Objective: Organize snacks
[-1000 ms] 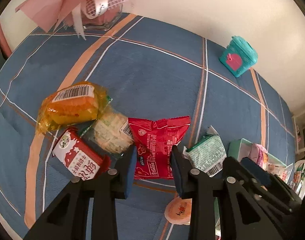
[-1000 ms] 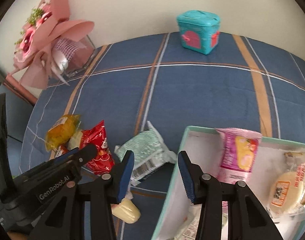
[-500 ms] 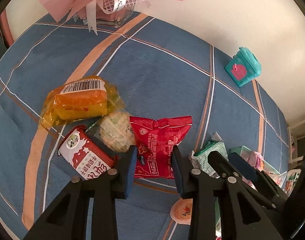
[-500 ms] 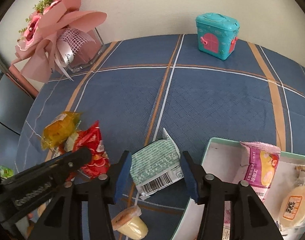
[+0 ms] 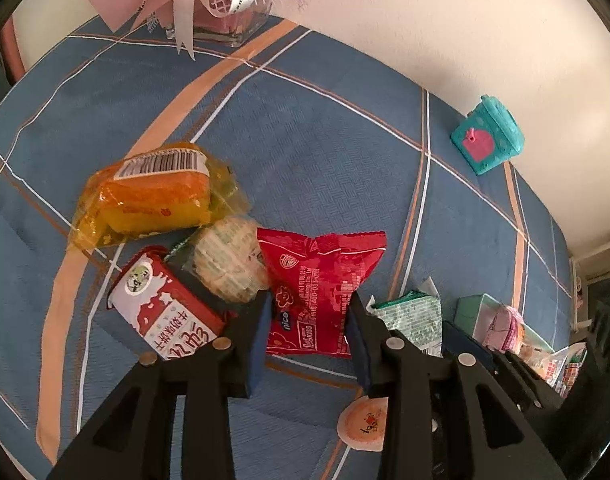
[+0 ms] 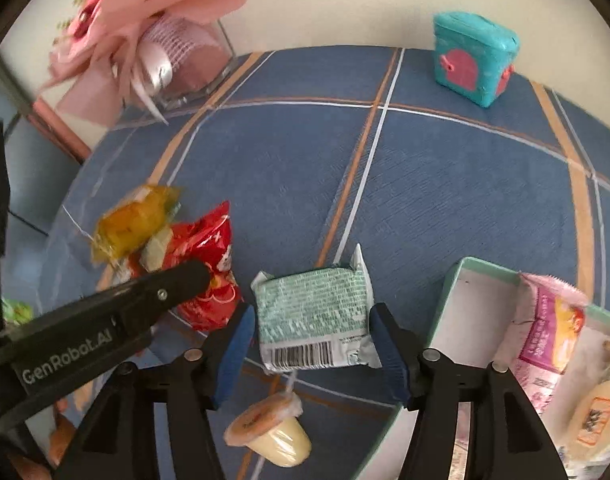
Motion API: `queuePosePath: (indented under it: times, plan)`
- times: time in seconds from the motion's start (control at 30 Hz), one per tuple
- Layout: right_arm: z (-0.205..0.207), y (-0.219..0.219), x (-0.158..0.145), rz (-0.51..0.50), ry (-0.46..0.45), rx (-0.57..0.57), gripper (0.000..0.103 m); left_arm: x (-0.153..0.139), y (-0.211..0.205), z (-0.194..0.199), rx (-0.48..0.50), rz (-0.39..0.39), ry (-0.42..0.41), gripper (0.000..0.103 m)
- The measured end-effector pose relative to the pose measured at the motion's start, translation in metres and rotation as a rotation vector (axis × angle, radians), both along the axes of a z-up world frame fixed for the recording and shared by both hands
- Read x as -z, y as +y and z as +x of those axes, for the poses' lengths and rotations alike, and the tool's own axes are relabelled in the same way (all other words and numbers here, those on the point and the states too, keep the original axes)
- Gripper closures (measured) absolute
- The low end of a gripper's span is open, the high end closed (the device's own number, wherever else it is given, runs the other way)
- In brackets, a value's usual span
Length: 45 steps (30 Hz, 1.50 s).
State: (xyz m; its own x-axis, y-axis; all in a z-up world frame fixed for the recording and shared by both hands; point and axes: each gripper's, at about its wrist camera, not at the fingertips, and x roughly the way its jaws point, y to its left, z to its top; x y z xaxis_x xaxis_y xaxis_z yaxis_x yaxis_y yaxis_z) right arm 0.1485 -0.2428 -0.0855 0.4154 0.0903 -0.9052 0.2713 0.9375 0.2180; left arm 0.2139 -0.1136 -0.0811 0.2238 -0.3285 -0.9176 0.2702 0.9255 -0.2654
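Observation:
A red snack packet [image 5: 321,276] lies on the blue plaid tablecloth [image 5: 305,140], and my left gripper [image 5: 307,332] is shut on its near end, a pad on each side. In the right wrist view that packet [image 6: 209,248] shows behind the left gripper's black finger [image 6: 105,320]. My right gripper [image 6: 313,344] straddles a pale green packet [image 6: 311,304] with a barcode. Its jaws are opening, with a slim gap between each pad and the packet. To the right is a mint-rimmed box [image 6: 449,304] holding a pink packet [image 6: 545,328] and other snacks.
An orange cake in clear wrap [image 5: 153,196], a round cracker [image 5: 225,264] and a red-and-white packet [image 5: 165,312] crowd the red packet's left side. A jelly cup [image 6: 273,428] lies near the green packet. A teal toy house [image 6: 471,64] and a pink bouquet in a glass vase [image 6: 145,48] stand by the wall.
My right gripper has shifted left from the box's edge to straddle the green packet, and its jaws have widened. The left gripper stays on the red packet.

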Motion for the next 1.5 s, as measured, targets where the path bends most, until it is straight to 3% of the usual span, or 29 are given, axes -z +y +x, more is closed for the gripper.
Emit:
queuePosePath:
  times: [0.5, 1.0, 1.5]
  plan:
    - [0.006, 0.020, 0.005, -0.125, 0.024, -0.037, 0.039, 0.016, -0.019, -0.001, 0.020, 0.032, 0.008, 0.057]
    - [0.007, 0.016, 0.013, -0.109, 0.015, 0.017, 0.042, 0.016, -0.015, -0.002, 0.025, 0.025, 0.009, 0.058]
    - [-0.011, 0.006, -0.024, -0.061, -0.022, 0.057, 0.045, -0.013, -0.006, -0.008, 0.012, -0.040, -0.003, 0.061]
